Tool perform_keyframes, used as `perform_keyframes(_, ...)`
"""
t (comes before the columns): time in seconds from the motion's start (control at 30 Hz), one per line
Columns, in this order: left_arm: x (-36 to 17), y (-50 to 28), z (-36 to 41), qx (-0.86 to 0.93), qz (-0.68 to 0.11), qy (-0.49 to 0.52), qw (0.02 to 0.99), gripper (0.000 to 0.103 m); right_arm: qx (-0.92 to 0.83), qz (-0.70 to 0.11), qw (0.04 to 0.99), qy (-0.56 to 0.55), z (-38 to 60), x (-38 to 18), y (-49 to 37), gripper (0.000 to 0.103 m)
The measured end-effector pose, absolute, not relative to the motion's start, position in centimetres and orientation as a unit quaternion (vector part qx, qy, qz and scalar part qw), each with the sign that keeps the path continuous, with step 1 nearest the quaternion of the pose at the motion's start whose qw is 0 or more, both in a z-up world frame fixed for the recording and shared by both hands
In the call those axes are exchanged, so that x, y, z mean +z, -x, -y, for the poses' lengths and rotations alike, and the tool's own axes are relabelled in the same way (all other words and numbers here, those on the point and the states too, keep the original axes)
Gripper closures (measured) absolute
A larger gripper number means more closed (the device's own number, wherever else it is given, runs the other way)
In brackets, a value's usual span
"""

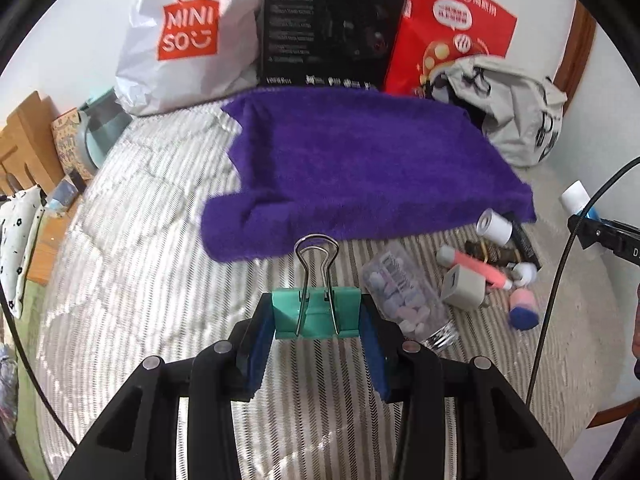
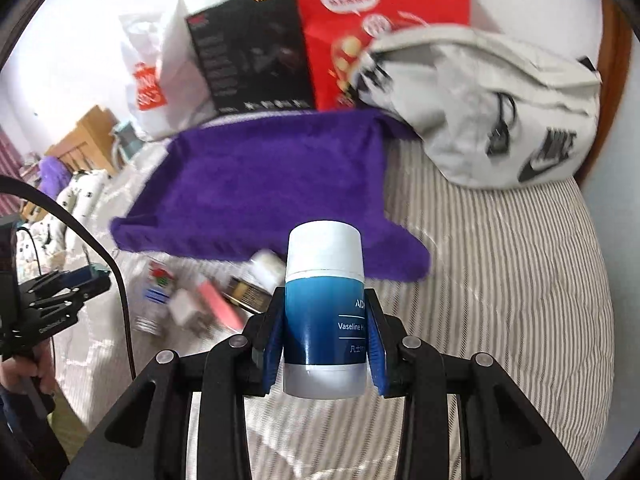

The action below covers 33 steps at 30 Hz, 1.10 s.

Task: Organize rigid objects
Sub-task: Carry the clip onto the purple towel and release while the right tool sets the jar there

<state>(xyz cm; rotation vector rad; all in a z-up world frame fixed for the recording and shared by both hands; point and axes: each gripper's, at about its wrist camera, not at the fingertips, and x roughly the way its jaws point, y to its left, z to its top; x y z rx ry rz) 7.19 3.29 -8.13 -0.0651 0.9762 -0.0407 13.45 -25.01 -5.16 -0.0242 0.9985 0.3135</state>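
Note:
My left gripper (image 1: 316, 316) is shut on a green binder clip (image 1: 316, 312), held above the striped bedspread with its wire handles pointing up. My right gripper (image 2: 325, 336) is shut on a blue Vaseline bottle (image 2: 324, 312) with a white cap, standing upright between the fingers. A purple towel (image 1: 360, 168) lies spread on the bed beyond both grippers. To the right of the clip lies a heap of small items: a clear pill bottle (image 1: 404, 296), a white charger cube (image 1: 462, 286), a pink tube (image 1: 476, 266), a white roll (image 1: 494, 226) and a pink-and-blue sponge (image 1: 523, 309).
Against the wall behind the towel stand a white Miniso bag (image 1: 184, 36), a black box (image 1: 328, 24) and a red paper bag (image 1: 448, 28). A pale grey Nike backpack (image 2: 500, 108) lies at the back right. A black cable (image 2: 116, 280) hangs left of the right gripper.

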Motion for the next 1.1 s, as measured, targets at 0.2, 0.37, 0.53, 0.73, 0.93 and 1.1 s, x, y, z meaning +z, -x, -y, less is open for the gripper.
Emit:
perform_keyframes(0.2, -4.9, -8.0, -4.5, -0.015, -0.447, 0.036, 0.894, 0.064, 0.178, -0.455, 0.872, 0.009, 23.1, -2.7, -15.3, 0.067)
perform_keyframes(0.37, -3.0, -10.5, -5.5, -0.006, -0.435, 0.037, 0.9, 0.064, 0.188, -0.455, 0.871, 0.013, 21.4, -2.5, -18.3, 0.067)
perform_keyframes(0.53, -2.3, -13.5, -5.8, -0.006, -0.43, 0.039, 0.902, 0.064, 0.191, -0.459, 0.868, 0.014, 20.5, -3.5, -22.2, 0.067)
perform_keyframes(0.73, -3.5, -18.0, -5.6, -0.009, -0.439, 0.045, 0.897, 0.064, 0.19, -0.465, 0.864, 0.026, 19.5, -6.1, -27.9, 0.067)
perform_keyframes(0.93, -5.5, -20.9, -5.4, -0.011, -0.454, 0.051, 0.89, 0.064, 0.163, -0.497, 0.851, 0.043, 18.5, -10.3, -32.6, 0.067)
perform_keyframes(1.1, -6.8, -22.6, -5.2, -0.011, -0.464, 0.05, 0.884, 0.064, 0.136, -0.517, 0.844, 0.049, 18.8, -12.3, -34.2, 0.067)
